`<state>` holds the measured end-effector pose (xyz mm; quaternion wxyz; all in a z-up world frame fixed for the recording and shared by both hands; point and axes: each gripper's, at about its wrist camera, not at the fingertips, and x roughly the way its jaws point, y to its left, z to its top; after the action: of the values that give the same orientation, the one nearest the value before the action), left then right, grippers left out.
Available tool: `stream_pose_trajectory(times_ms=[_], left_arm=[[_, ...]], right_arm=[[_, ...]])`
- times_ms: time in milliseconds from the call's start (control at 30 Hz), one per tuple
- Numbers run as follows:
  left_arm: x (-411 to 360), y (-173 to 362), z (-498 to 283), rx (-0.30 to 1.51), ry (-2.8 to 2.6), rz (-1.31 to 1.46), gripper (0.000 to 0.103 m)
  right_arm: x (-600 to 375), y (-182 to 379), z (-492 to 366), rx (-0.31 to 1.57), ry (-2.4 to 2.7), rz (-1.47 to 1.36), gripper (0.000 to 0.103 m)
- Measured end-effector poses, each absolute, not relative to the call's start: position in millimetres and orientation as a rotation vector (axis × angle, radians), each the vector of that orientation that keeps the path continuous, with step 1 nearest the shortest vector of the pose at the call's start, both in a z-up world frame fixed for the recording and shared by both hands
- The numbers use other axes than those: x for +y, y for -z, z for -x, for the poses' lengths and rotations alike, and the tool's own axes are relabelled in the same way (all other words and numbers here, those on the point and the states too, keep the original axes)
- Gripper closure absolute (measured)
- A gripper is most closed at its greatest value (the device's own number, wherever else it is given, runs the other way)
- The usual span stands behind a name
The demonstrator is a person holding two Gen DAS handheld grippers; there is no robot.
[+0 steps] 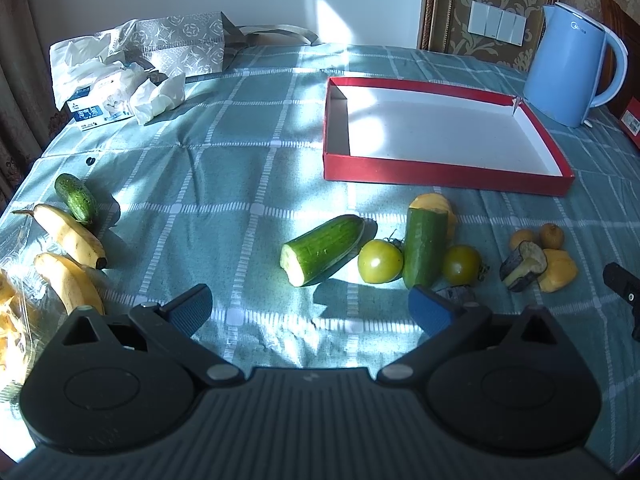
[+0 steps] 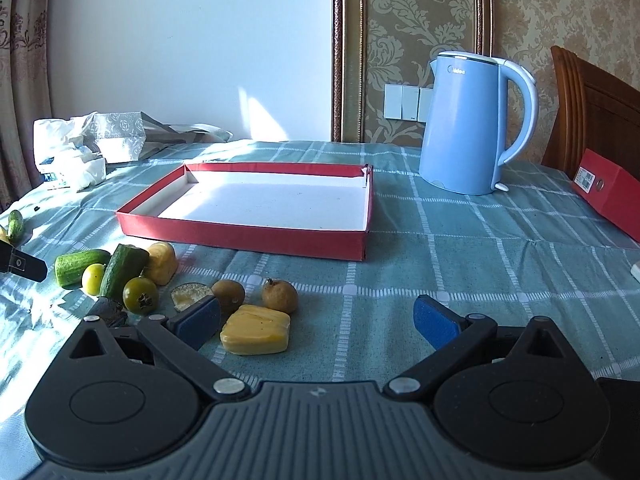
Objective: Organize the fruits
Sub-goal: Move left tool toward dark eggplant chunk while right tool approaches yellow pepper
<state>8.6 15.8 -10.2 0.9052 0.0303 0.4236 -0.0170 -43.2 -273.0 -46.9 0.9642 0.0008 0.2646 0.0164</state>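
Observation:
My left gripper [image 1: 310, 310] is open and empty above the cloth, just short of a cut cucumber piece [image 1: 322, 249], a light green tomato [image 1: 380, 261], a second cucumber piece [image 1: 425, 249] and a dark green tomato [image 1: 462, 265]. Two bananas [image 1: 72, 232] and a small whole cucumber [image 1: 76, 198] lie at the left. My right gripper [image 2: 318, 322] is open and empty, with a yellow fruit chunk [image 2: 256, 330] and two small brown fruits [image 2: 280, 295] near its left finger. The empty red tray [image 1: 444, 170] [image 2: 244, 236] lies beyond the produce.
A blue kettle [image 2: 468, 124] stands right of the tray. A red box [image 2: 612, 196] lies at the table's right edge. Tissue packs and a grey bag [image 1: 120, 72] sit at the far left corner. An eggplant piece [image 1: 524, 266] lies by yellow chunks.

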Motion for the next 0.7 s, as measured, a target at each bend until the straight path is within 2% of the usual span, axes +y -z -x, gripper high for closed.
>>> stream_pose_trajectory(times_ms=[700], left_arm=[[17.8,12.3,-6.5,0.869,0.032,-0.063,0.0]], right_arm=[[-269.5,46.4,46.0,0.533,-0.049,0.015,0.0]])
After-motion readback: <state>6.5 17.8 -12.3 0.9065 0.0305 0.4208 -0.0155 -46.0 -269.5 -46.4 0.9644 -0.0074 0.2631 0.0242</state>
